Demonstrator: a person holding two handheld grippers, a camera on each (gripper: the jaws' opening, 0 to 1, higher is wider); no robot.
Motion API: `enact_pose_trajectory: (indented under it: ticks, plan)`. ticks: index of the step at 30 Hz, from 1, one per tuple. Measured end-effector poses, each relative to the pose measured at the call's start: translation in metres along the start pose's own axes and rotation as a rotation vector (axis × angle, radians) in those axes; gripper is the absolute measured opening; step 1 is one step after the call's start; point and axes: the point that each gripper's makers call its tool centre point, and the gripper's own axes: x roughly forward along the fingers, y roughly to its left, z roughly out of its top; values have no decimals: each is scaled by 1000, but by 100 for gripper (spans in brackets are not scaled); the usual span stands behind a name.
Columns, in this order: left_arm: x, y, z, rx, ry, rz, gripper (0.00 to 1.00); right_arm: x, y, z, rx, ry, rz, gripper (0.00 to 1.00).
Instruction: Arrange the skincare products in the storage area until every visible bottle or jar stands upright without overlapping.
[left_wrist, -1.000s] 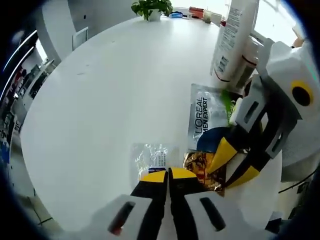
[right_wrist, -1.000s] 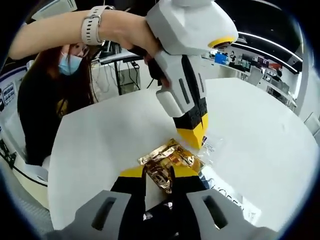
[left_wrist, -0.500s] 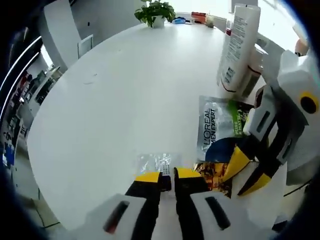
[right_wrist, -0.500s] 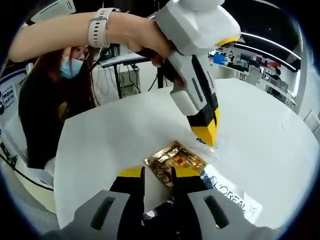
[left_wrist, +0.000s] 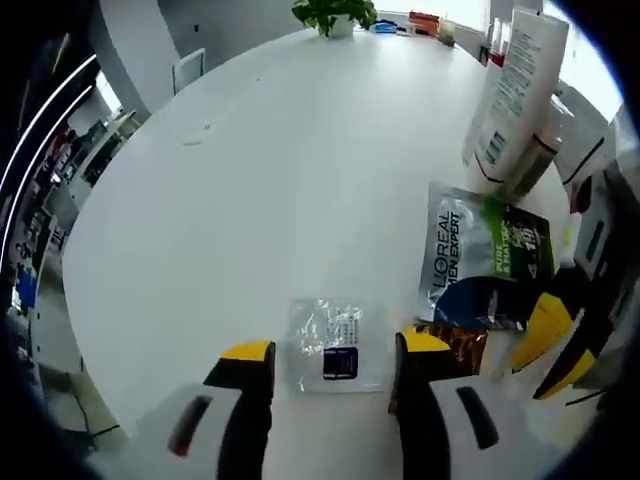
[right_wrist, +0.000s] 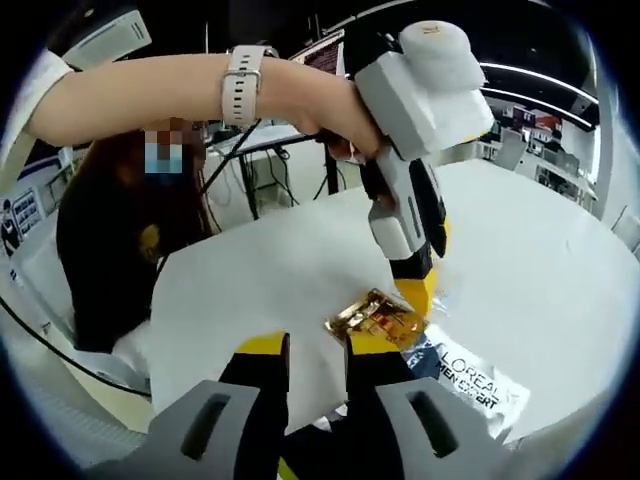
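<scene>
Left hand-held gripper (left_wrist: 325, 352) jaws wide above clear sachet (left_wrist: 335, 343); right hand-held gripper (right_wrist: 307, 345) narrow, empty, near gold sachet (right_wrist: 380, 316).

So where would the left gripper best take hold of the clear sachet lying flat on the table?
Probably by its near short edge, coming in low from the gripper's own side. The clear sachet lies flat and thin on the white table, between the left gripper's open jaws. Its right side lies close to the gold sachet, so that side is crowded.
</scene>
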Motion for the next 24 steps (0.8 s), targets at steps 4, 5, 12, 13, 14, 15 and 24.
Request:
enact_pose_trajectory:
  ticks: [4, 5, 12, 13, 14, 15, 24]
  plan:
    - [1, 3, 1, -5, 10, -17, 52, -6, 4, 2, 31, -14, 15, 22]
    - [0, 1, 2, -2, 15, -24, 52, -7, 6, 3, 35, -16, 19, 22]
    - [4, -1, 3, 7, 72, -90, 48, -12, 10, 1, 69, -19, 38, 21]
    - [5, 0, 2, 5, 80, -97, 48, -13, 11, 1, 70, -20, 39, 21]
    - [5, 1, 2, 16, 89, -97, 48, -13, 11, 1, 72, -21, 39, 21]
    - [3, -5, 4, 22, 100, -97, 48, -14, 11, 1, 74, -21, 41, 21]
    - [4, 3, 0, 24, 143, -110, 41, -20, 14, 2, 89, -27, 49, 20]
